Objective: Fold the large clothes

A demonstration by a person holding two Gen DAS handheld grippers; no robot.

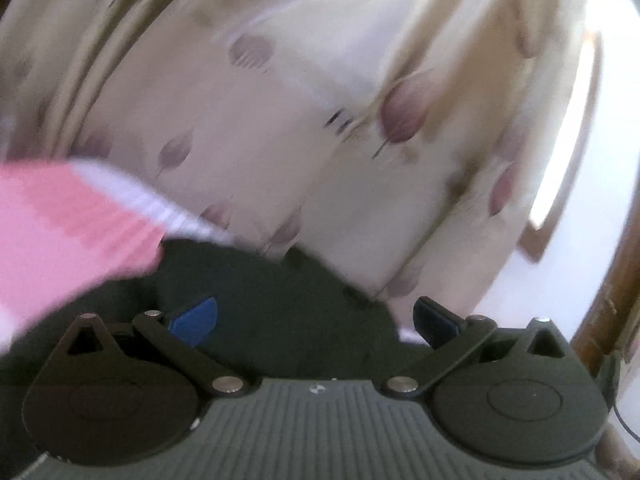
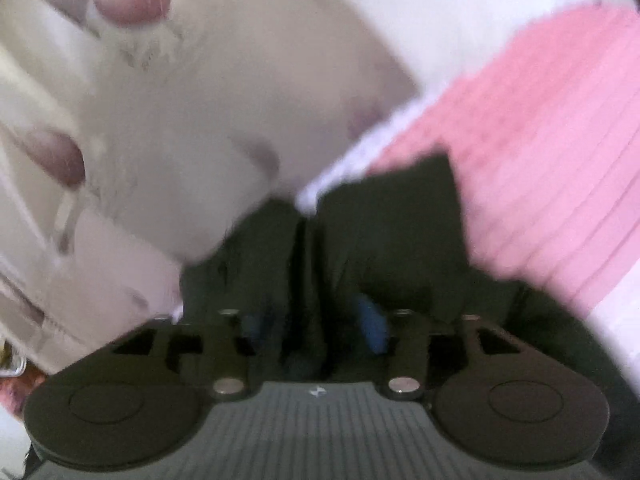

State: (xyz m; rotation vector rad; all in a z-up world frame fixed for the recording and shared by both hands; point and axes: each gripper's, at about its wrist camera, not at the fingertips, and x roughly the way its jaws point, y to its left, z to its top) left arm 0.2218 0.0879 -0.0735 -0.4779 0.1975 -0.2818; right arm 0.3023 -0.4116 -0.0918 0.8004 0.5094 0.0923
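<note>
A dark garment (image 1: 272, 304) lies right under my left gripper (image 1: 316, 320), whose blue pads (image 1: 196, 316) stand wide apart with the dark cloth between and below them; nothing is pinched. In the right wrist view the dark garment (image 2: 384, 232) bunches up between the fingers of my right gripper (image 2: 316, 328), whose jaws are drawn close on a fold of it. A pink ribbed cloth with a white edge (image 1: 60, 224) lies on the left of the left view and on the right of the right view (image 2: 528, 152). Both views are motion-blurred.
A cream bedsheet with mauve leaf prints (image 1: 320, 112) spreads under everything and also shows in the right view (image 2: 192, 120). A wooden frame edge (image 1: 608, 304) and a bright white floor or wall (image 1: 576, 216) sit at the far right.
</note>
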